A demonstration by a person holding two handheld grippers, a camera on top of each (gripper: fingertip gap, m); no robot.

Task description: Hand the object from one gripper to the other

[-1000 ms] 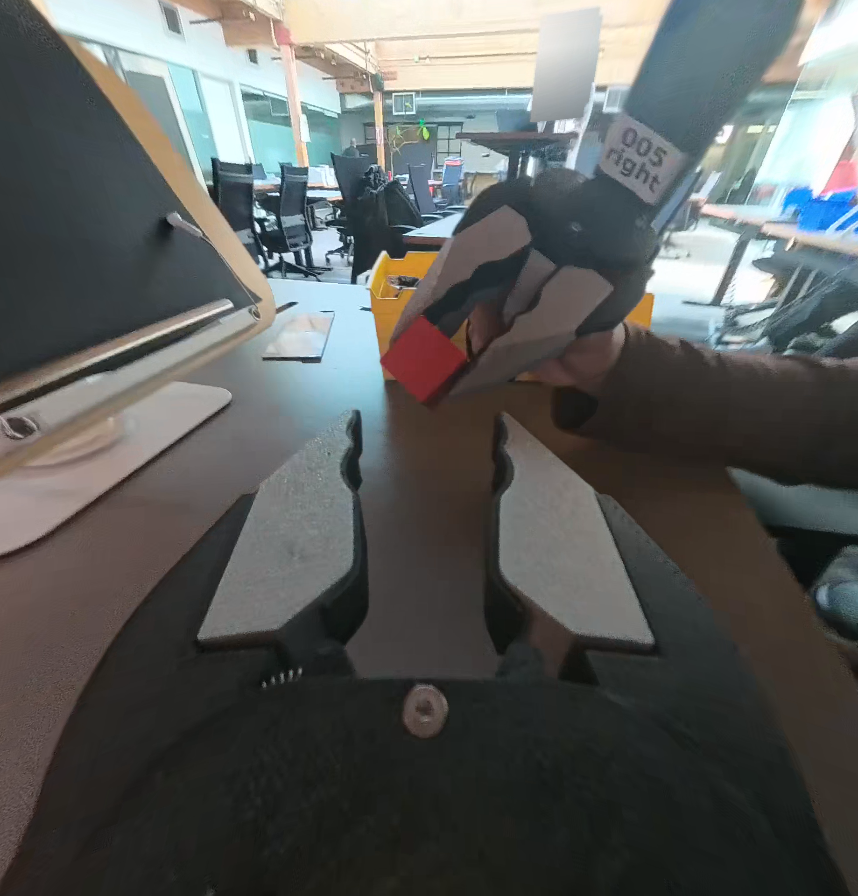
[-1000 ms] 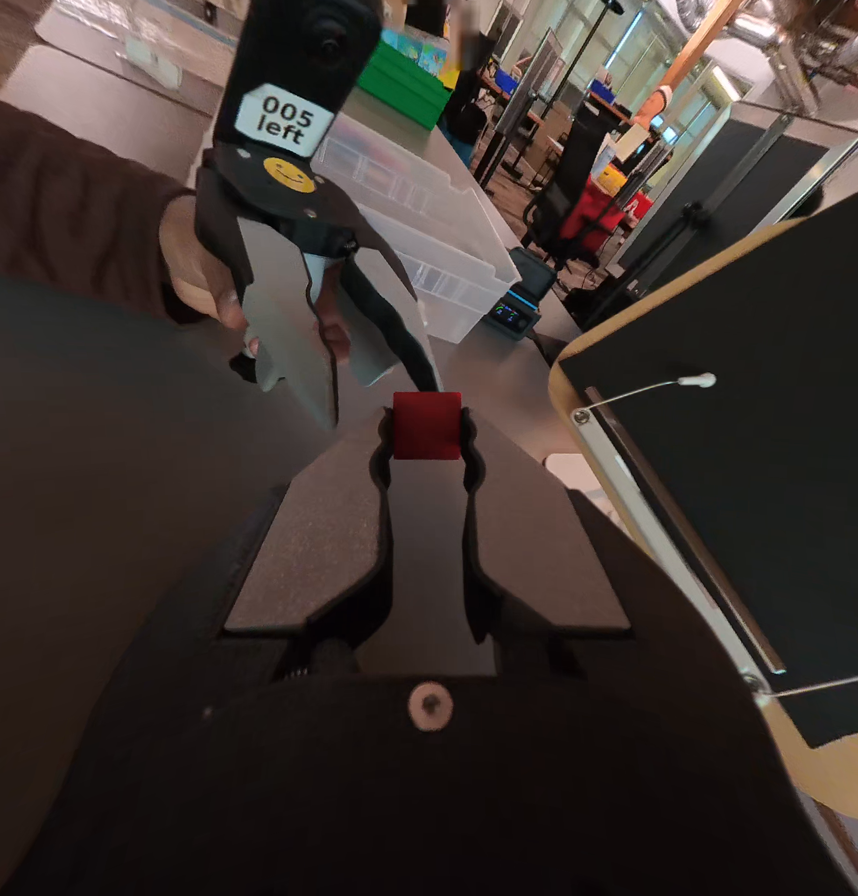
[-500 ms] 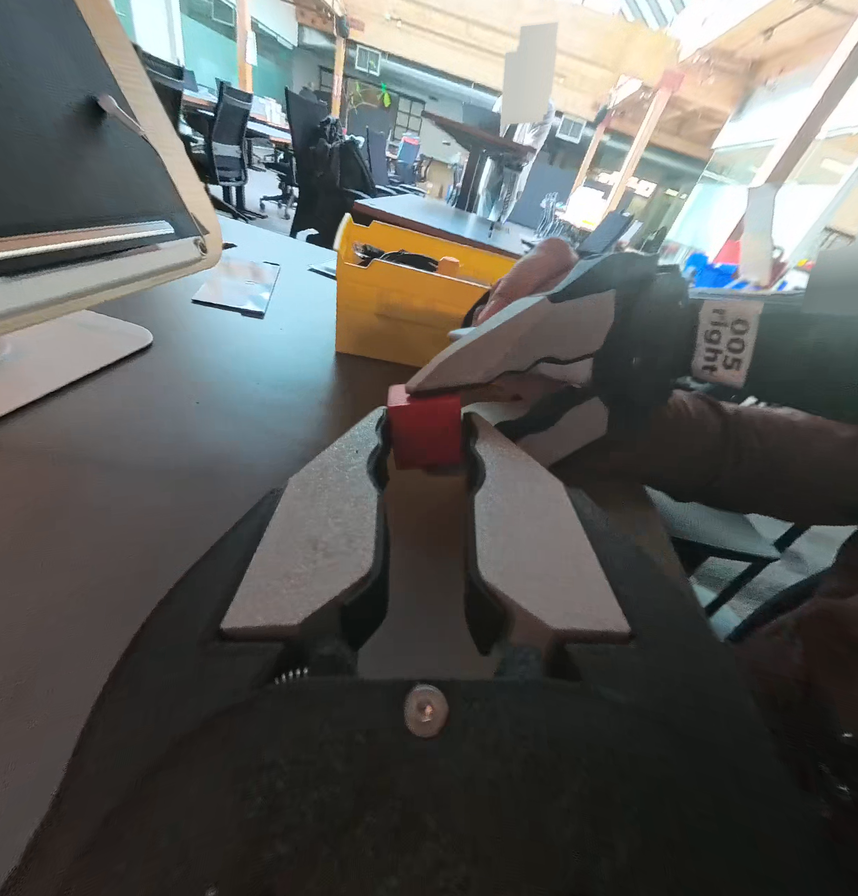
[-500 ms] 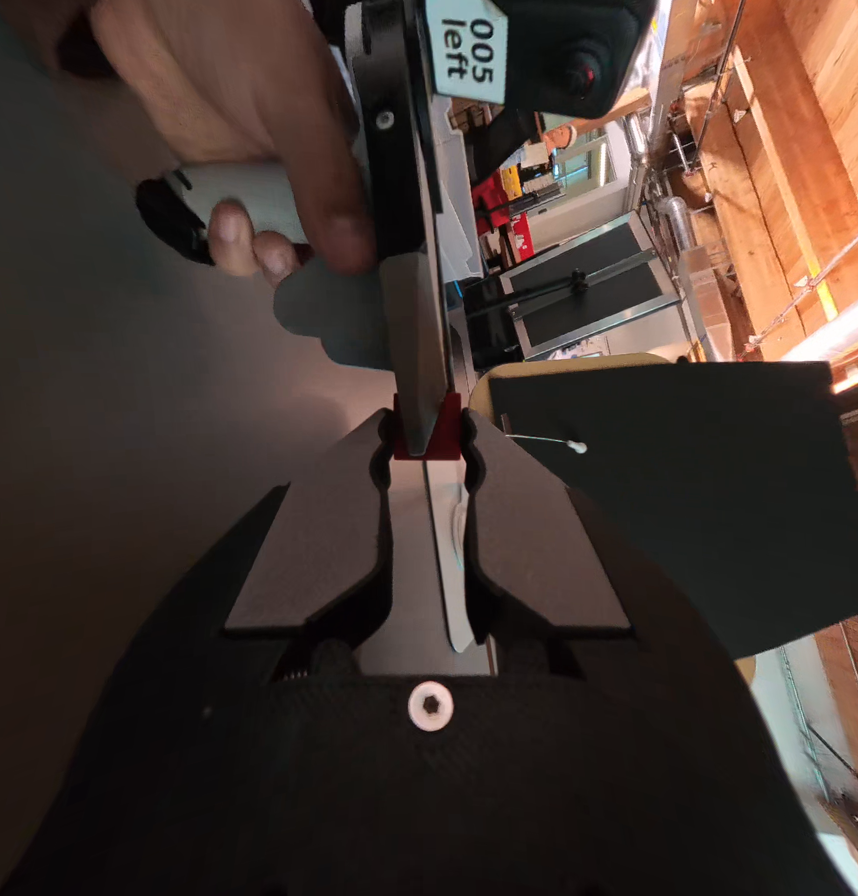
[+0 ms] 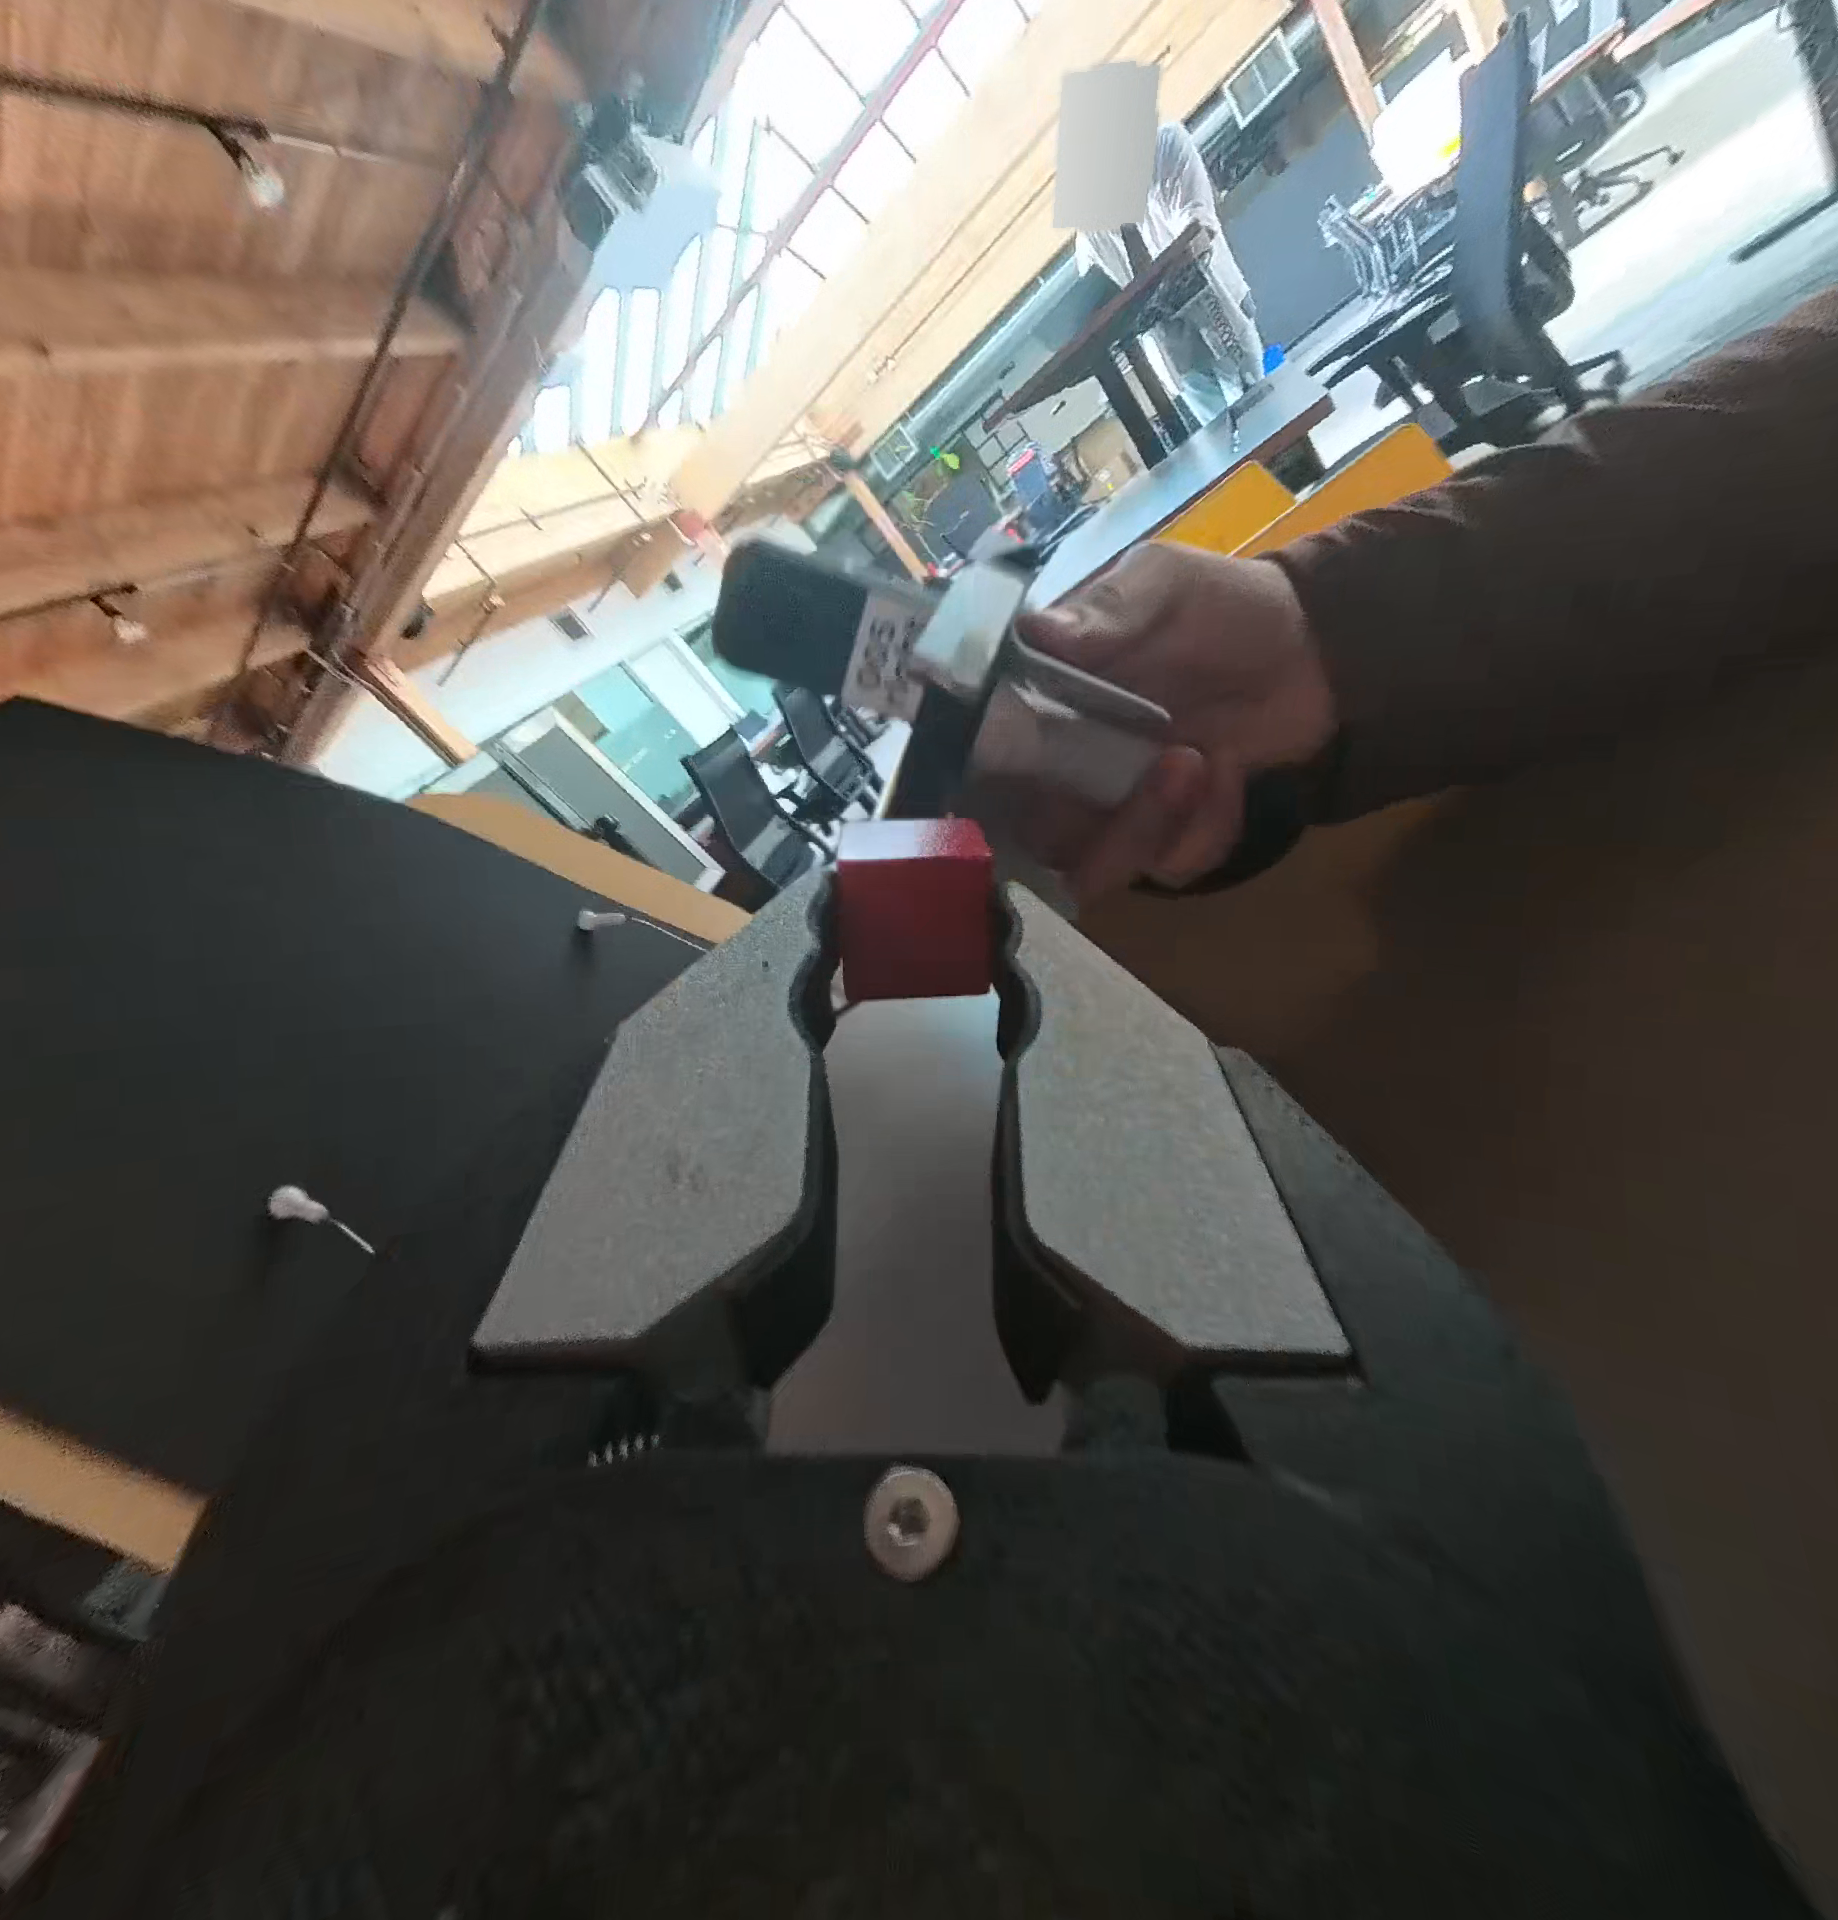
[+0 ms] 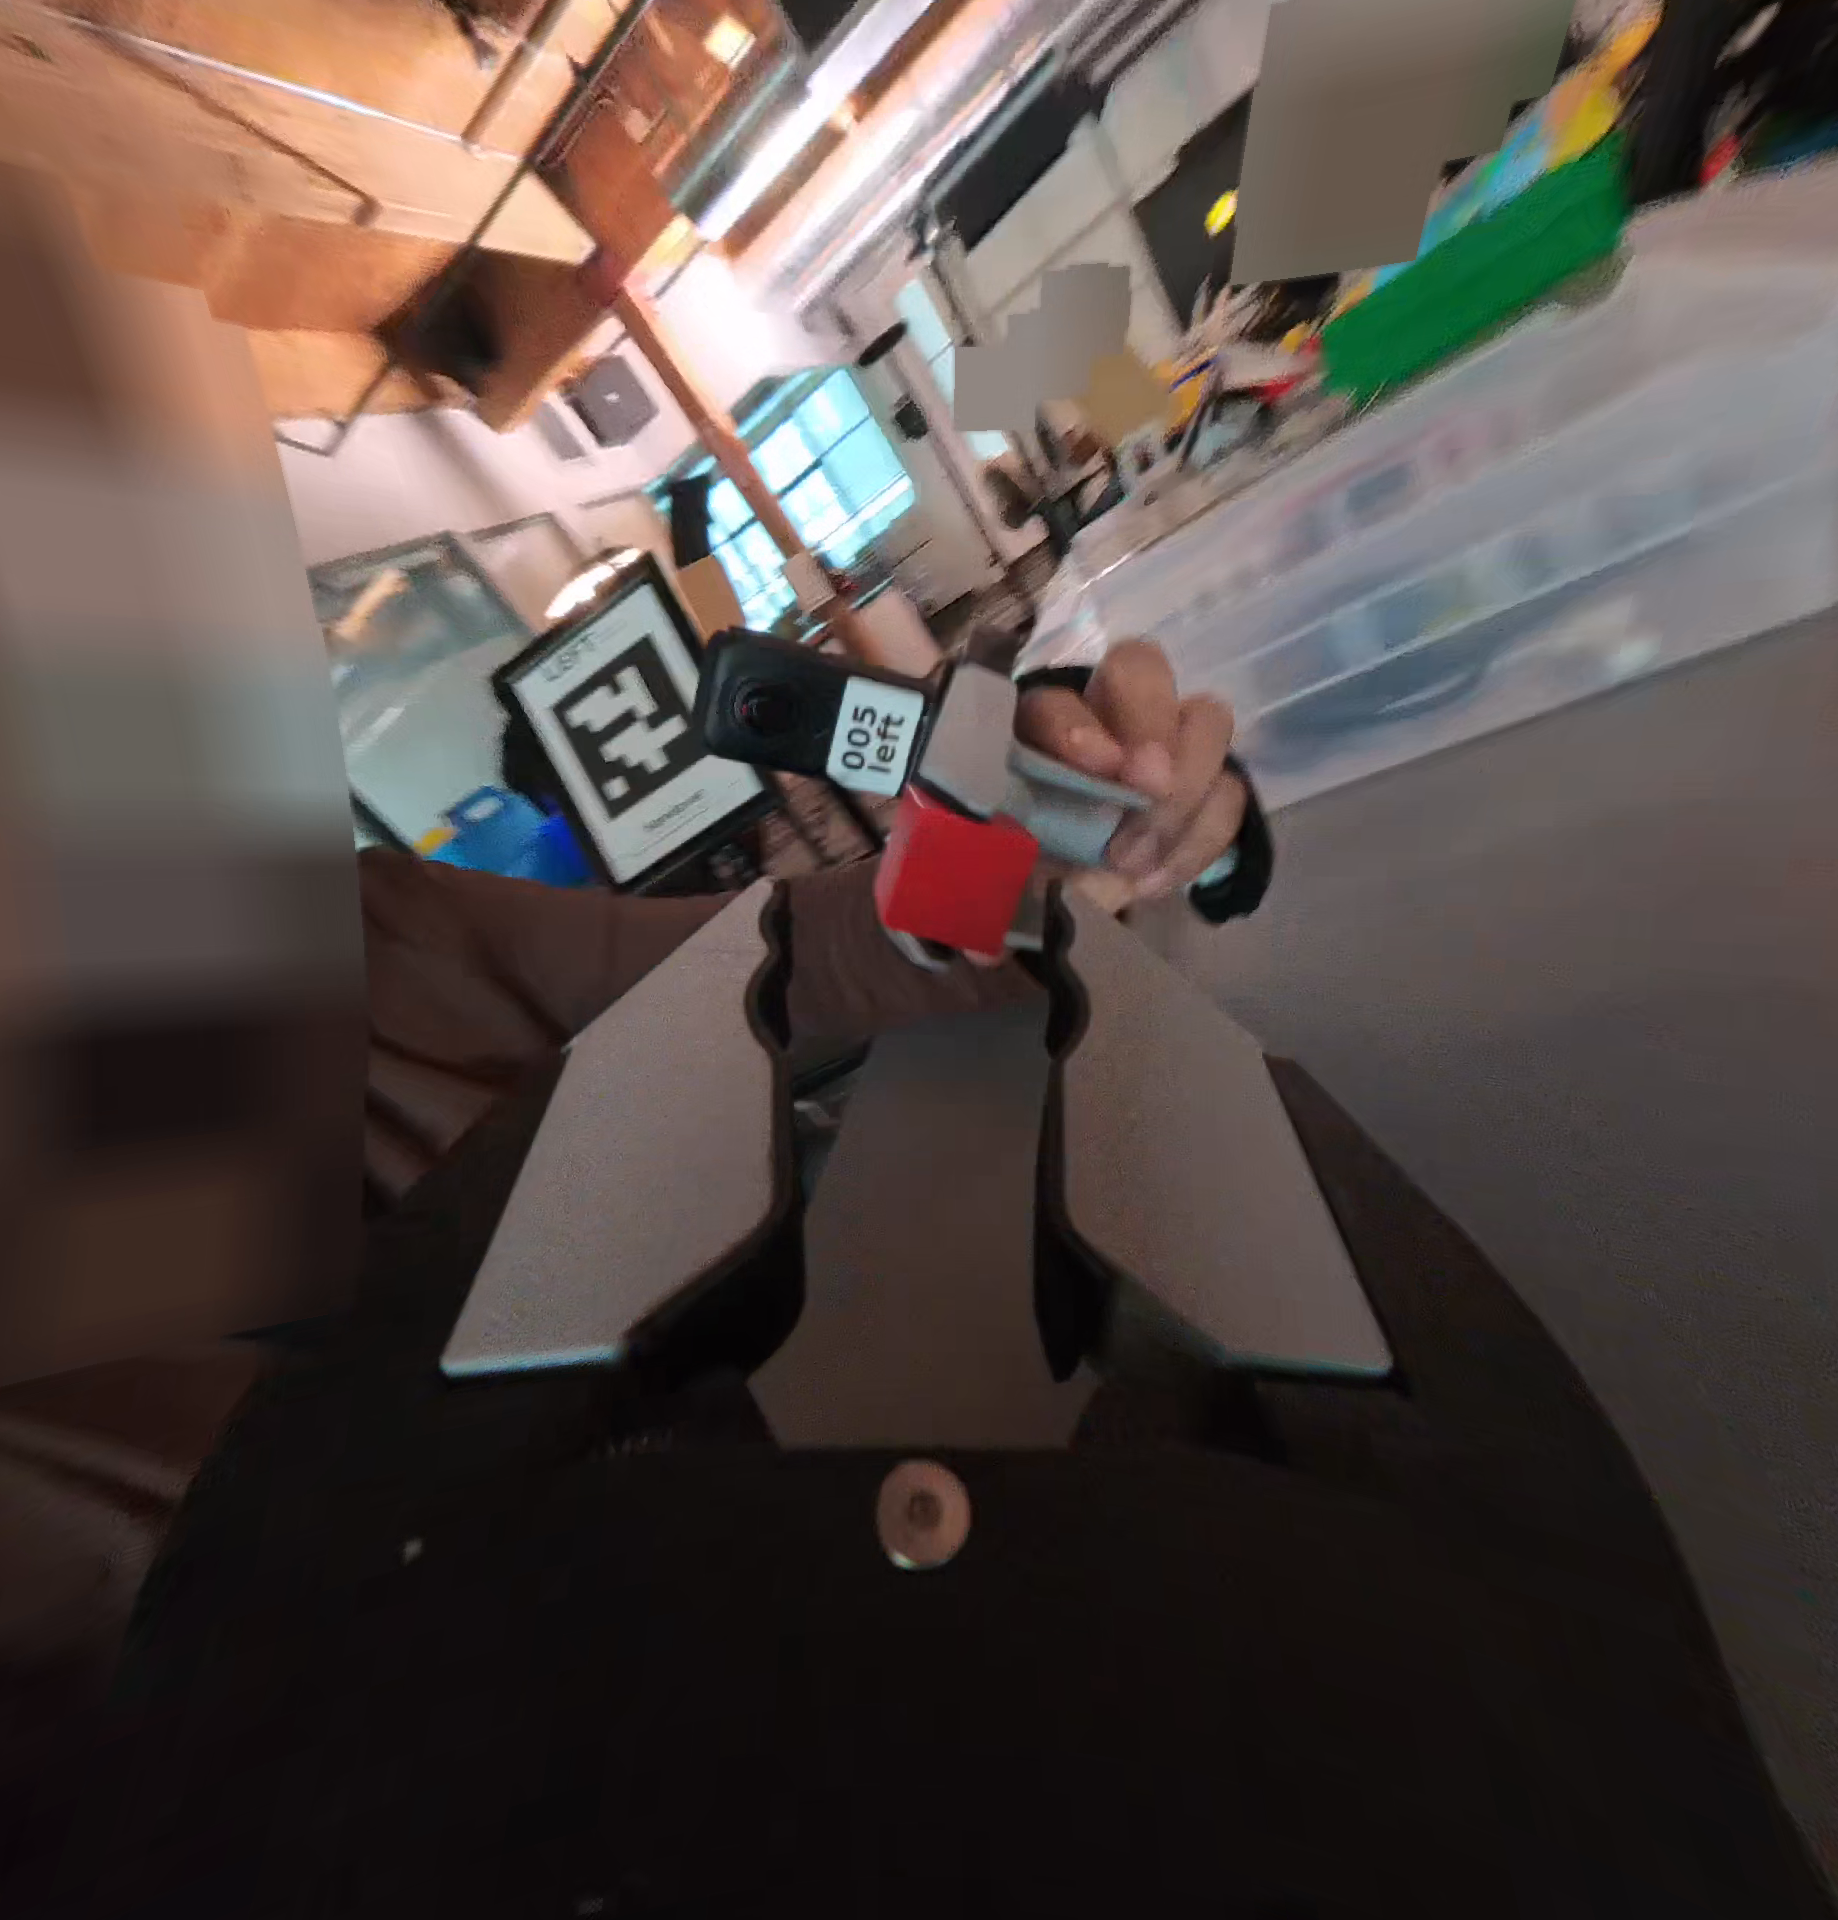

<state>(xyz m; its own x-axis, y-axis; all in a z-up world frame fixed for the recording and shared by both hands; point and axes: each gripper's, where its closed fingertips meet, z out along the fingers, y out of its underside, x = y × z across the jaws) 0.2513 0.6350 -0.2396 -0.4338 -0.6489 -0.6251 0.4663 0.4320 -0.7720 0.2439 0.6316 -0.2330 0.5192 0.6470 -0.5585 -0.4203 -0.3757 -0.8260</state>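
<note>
Left tongs [image 5: 915, 940] grip red cube [image 5: 915, 906], right tongs [image 6: 915, 935] apart

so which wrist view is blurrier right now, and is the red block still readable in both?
Right wrist view is worse: the background and bins smear with motion blur, but the red block stays readable. Left wrist view is sharper: the block is crisp in the left claw, while the ceiling and the hand are soft, with blown-out windows.
</note>
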